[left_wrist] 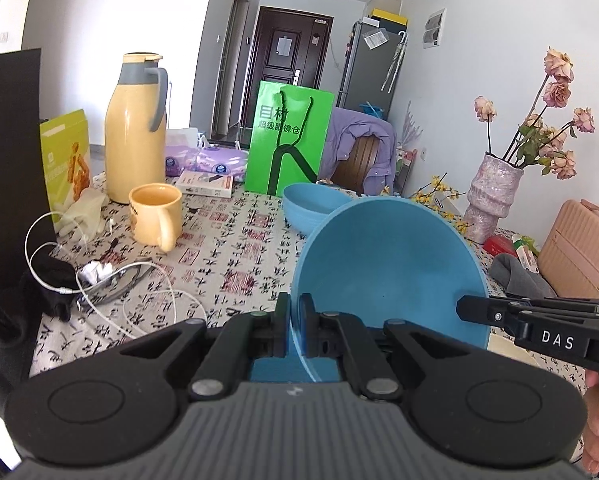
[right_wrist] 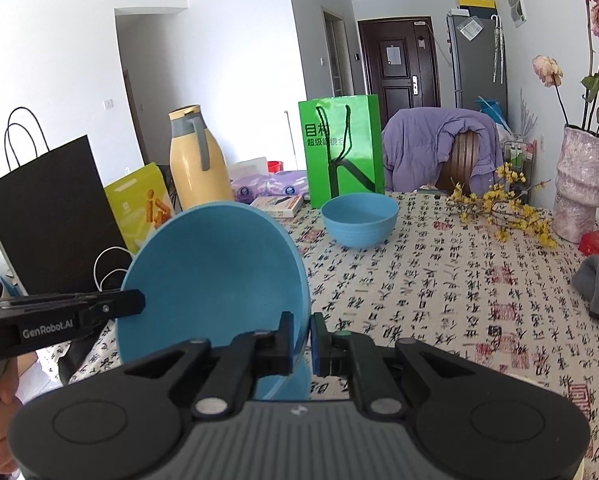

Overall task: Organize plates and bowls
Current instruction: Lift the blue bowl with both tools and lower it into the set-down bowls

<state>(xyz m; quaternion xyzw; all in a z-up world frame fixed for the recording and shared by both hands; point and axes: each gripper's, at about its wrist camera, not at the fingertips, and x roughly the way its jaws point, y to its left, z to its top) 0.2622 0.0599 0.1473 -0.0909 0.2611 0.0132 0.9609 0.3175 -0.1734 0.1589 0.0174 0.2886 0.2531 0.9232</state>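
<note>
A blue bowl (left_wrist: pixel 387 264) is held tilted above the table by both grippers. My left gripper (left_wrist: pixel 294 320) is shut on its left rim. My right gripper (right_wrist: pixel 301 336) is shut on its right rim; the bowl also shows in the right wrist view (right_wrist: pixel 215 276). The right gripper's finger reaches in from the right in the left wrist view (left_wrist: pixel 475 310), and the left gripper's finger from the left in the right wrist view (right_wrist: pixel 127 303). A second blue bowl (right_wrist: pixel 359 216) stands upright farther back on the table, also in the left wrist view (left_wrist: pixel 311 204).
The table has a calligraphy-print cloth (right_wrist: pixel 439 280). A yellow mug (left_wrist: pixel 155 212), yellow thermos (left_wrist: pixel 135 132), green bag (left_wrist: pixel 289 140), black bag (right_wrist: pixel 47 208), white cables (left_wrist: pixel 111 292), a pink vase (right_wrist: pixel 579 188) with yellow sprigs (right_wrist: pixel 499 208) and a grey cloth (right_wrist: pixel 595 284) surround it.
</note>
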